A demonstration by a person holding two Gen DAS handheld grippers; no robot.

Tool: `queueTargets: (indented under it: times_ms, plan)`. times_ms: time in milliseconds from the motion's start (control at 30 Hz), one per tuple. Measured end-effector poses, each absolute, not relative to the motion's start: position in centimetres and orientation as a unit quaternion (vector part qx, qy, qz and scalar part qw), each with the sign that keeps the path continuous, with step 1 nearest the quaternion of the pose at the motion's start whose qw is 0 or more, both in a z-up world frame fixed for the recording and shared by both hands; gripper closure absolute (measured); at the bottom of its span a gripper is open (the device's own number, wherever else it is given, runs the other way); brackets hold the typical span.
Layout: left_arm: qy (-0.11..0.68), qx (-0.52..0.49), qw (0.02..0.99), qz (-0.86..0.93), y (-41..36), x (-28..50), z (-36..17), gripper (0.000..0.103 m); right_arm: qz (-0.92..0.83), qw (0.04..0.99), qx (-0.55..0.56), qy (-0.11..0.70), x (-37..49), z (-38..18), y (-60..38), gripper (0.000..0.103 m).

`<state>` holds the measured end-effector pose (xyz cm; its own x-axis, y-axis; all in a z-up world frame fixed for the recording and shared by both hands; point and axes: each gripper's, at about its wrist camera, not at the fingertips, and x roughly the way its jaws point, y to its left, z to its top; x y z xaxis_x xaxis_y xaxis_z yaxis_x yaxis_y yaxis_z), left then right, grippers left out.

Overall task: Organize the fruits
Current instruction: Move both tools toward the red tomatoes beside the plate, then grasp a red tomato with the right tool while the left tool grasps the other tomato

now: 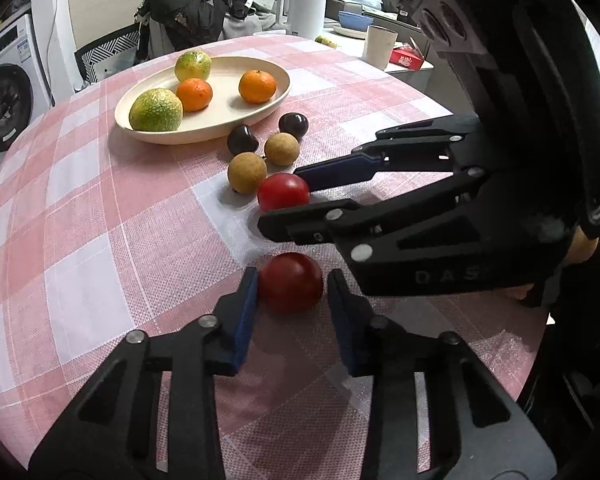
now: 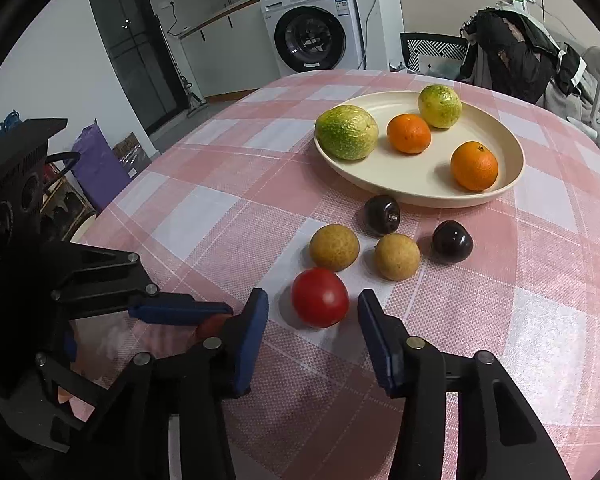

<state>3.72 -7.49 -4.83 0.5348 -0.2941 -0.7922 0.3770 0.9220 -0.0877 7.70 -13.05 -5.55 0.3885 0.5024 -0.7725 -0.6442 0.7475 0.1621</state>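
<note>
On the checked table (image 2: 228, 152), my biggest item is the cream plate (image 2: 416, 188), holding two green citrus and two mandarins. Beside it lie two dark plums, two longans, then two cherry tomatoes. My left gripper (image 1: 292, 292) straddles the nearer tomato (image 1: 290, 282): one pad touches, the other stands clear, jaws unclenched. My right gripper (image 2: 314, 320) brackets the other tomato (image 2: 320, 297), released. Both look light, smooth, bruisable; I'd pinch gently across the middle.

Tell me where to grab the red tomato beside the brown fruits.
Pinch the tomato across its round middle, on the left and right flanks, coming from the near side, angled down. Both flanks are clear; a brown fruit sits close behind it.
</note>
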Motion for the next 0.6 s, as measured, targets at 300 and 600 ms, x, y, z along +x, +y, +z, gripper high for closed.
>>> queueTargets:
  times_ms: [300,600]
  plan:
    - [0.440,0.049,0.875,-0.195,-7.56,3.69,-4.87,0.075,0.343,0.830,-0.087,0.431,7.78,-5.63,-12.93,0.074]
    - [0.435,0.042,0.878,-0.197,-7.36,3.64,-4.45,0.075,0.350,0.833,-0.081,0.421,7.58,-5.01,-13.37,0.075]
